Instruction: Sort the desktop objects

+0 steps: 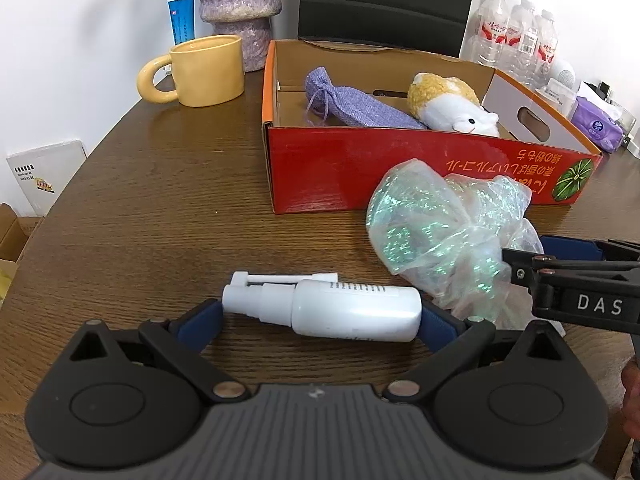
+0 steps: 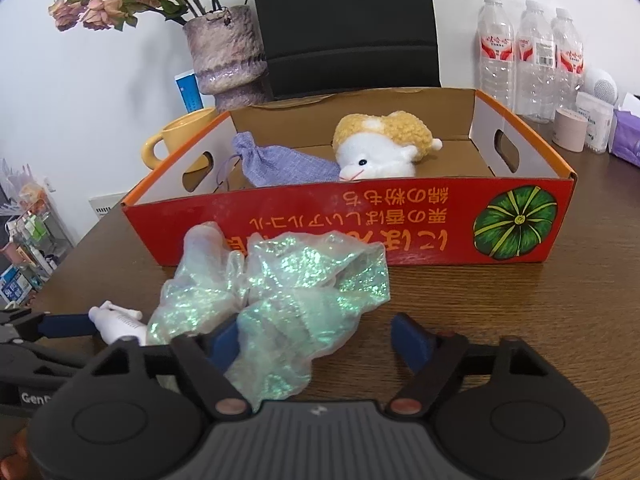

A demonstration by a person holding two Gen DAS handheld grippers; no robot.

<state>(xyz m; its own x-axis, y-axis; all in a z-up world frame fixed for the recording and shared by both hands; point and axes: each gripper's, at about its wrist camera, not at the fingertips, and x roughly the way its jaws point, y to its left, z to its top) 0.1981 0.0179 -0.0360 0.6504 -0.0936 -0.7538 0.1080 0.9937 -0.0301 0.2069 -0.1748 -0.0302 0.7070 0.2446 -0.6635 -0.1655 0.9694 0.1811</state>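
Observation:
A white spray bottle (image 1: pixel 340 308) lies on its side on the wooden table (image 1: pixel 160 208), between the blue pads of my open left gripper (image 1: pixel 320 322); the pads sit at its two ends. A crumpled iridescent plastic bag (image 2: pixel 272 300) lies in front of the red cardboard box (image 2: pixel 360 228). My right gripper (image 2: pixel 320 344) is open, its left pad under the bag's edge, its right pad clear of it. The box holds a purple pouch (image 2: pixel 280 164) and a plush toy (image 2: pixel 380 148). The bottle also shows in the right wrist view (image 2: pixel 116 322).
A yellow mug (image 1: pixel 204 70) and a purple vase (image 1: pixel 240 4) stand behind the box on the left. Water bottles (image 2: pixel 528 56), a tissue pack (image 1: pixel 596 124) and small containers stand at the back right. A black chair (image 2: pixel 344 24) is behind the table.

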